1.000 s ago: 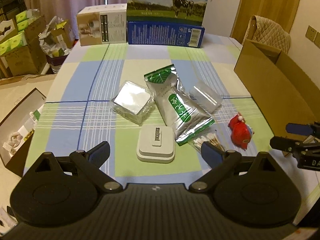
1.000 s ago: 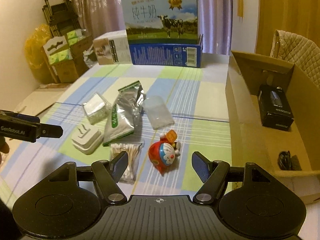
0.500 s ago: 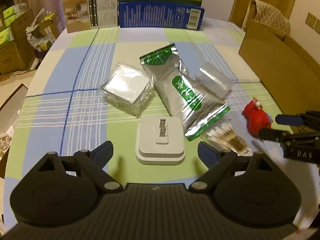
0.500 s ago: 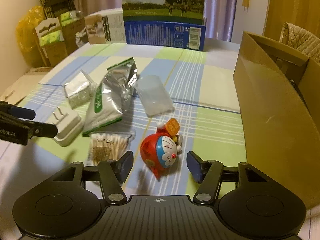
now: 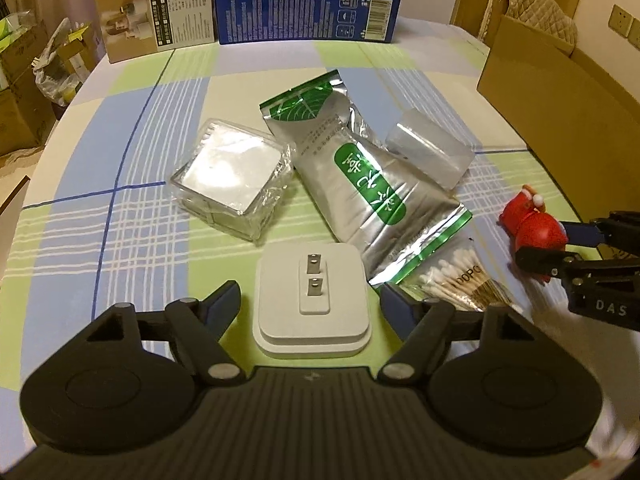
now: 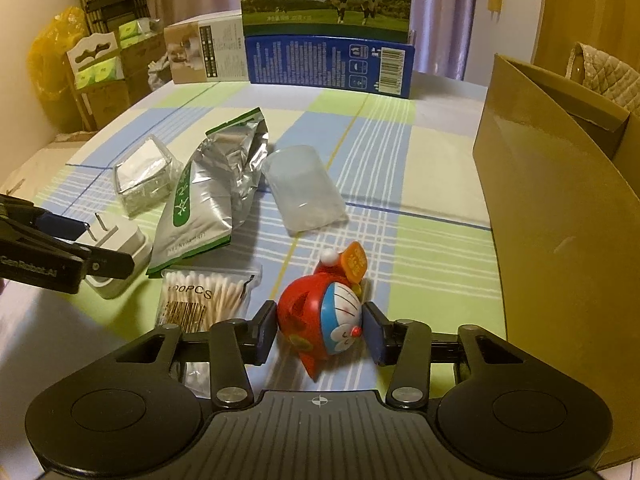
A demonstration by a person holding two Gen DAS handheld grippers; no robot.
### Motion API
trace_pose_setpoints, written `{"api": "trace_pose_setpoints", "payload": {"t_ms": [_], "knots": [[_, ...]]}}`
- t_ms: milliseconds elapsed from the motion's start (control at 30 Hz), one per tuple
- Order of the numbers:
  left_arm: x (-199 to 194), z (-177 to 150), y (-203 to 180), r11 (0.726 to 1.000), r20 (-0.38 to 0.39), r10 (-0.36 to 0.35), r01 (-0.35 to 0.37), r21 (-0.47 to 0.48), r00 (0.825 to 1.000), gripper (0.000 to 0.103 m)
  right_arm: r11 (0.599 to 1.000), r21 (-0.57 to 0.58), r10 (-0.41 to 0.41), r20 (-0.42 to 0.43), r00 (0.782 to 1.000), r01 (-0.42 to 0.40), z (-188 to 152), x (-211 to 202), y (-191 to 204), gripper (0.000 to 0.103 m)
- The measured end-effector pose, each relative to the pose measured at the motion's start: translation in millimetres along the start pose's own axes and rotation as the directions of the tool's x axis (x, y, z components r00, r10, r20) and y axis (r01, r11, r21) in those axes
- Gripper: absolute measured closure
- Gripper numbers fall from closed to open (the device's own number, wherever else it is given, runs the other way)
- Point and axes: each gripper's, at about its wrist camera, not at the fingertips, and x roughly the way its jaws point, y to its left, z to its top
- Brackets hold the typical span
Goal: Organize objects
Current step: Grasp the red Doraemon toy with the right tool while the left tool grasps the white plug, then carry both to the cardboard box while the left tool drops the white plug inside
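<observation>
Our right tongs [image 6: 320, 326] flank the Doraemon toy [image 6: 322, 320], not quite pinching: light, hard, rounded, likely slippery. Our left tongs [image 5: 310, 300] stand spread around the white charger [image 5: 312, 300].

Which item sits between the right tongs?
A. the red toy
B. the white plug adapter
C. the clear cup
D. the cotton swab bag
A: in the right wrist view the red toy sits between the fingers of the right tongs, which flank its two sides; whether they press it yet is unclear.
</observation>
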Motion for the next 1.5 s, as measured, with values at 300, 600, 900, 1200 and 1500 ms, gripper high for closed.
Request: {"api": "trace_pose_setpoints", "payload": {"t_ms": [300, 600, 900, 1200, 1500], "knots": [[4.2, -0.7, 1.7, 1.000, -0.014, 0.005, -0.005, -0.018, 1.000, 0.033, 1.000, -0.018, -0.002, -0.012, 1.000, 0.002, 1.1, 6.7, 2.6, 0.060], [7.3, 0.9, 1.0, 1.000, -0.010, 0.002, -0.003, -0.021, 1.000, 0.042, 0.999, -0.030, -0.013, -0.002, 1.000, 0.013, 2.1, 6.2, 3.7, 0.060], [0.6, -3.2, -4.3, 1.000, -0.034, 0.008, -0.008, -0.024, 0.999, 0.043, 0.998, -0.059, -0.013, -0.009, 1.000, 0.012, 0.0, -1.9, 7.6, 0.061], [-17.6, -2.2, -13.0, 0.999, -0.025, -0.004, 0.004, -0.035, 1.000, 0.043, 0.997, -0.075, 0.002, -0.006, 1.000, -0.003, -3.3, -25.4, 15.3, 0.061], [-61.0, 17.4, -35.4, 0.999, 0.031, -0.030, 0.031, -0.034, 0.999, 0.043, 0.997, -0.072, -0.004, 0.044, 0.999, 0.007, 2.1, -64.3, 11.1, 0.061]]}}
